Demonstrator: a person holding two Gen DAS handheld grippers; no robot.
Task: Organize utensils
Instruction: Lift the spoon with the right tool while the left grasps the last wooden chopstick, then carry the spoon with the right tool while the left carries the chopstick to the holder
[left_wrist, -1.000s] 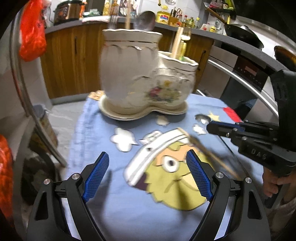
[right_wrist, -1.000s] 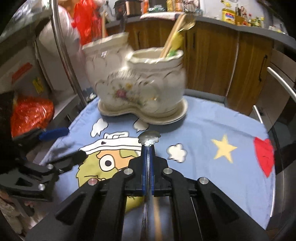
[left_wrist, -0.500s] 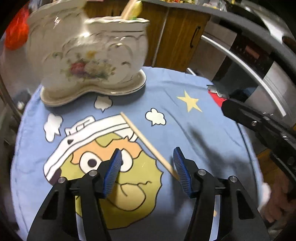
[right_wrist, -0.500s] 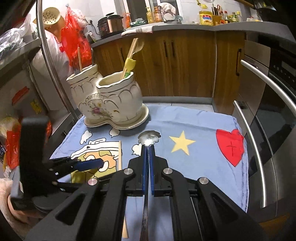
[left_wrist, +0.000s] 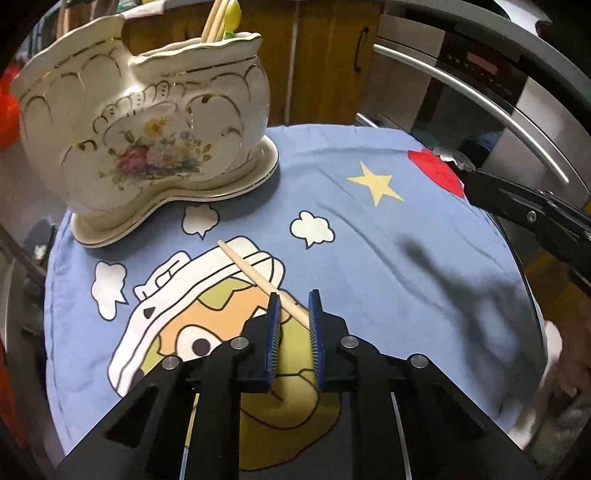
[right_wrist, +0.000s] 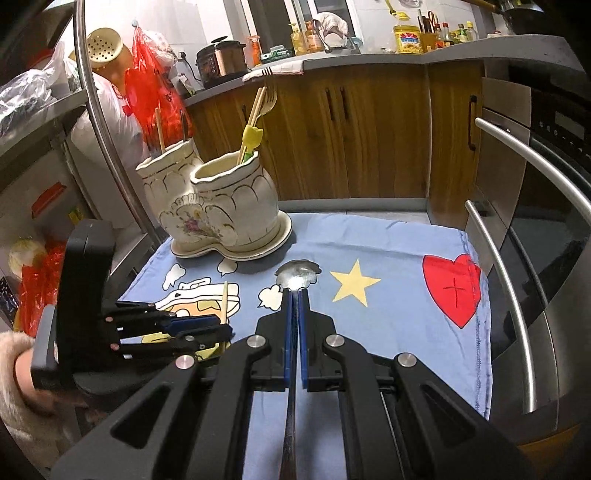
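Observation:
A cream two-compartment ceramic utensil holder (left_wrist: 147, 136) stands at the back left of the blue cartoon cloth (left_wrist: 369, 240); it also shows in the right wrist view (right_wrist: 221, 214), with chopsticks and a fork in it. A wooden chopstick (left_wrist: 255, 277) lies on the cloth. My left gripper (left_wrist: 292, 302) has its blue pads close on both sides of the chopstick's near part, with a small gap still showing. My right gripper (right_wrist: 294, 295) is shut on a metal spoon (right_wrist: 298, 275), held above the cloth to the right.
Wooden cabinets (right_wrist: 369, 140) and a countertop with bottles and a rice cooker (right_wrist: 221, 61) stand behind. An oven with steel handles (right_wrist: 517, 295) is at the right. Red plastic bags (right_wrist: 147, 92) hang at the left beside a curved steel bar.
My left gripper has come down over the chopstick and its jaws have narrowed from wide open to close around it. The right gripper, still holding the spoon, has drawn back from the holder.

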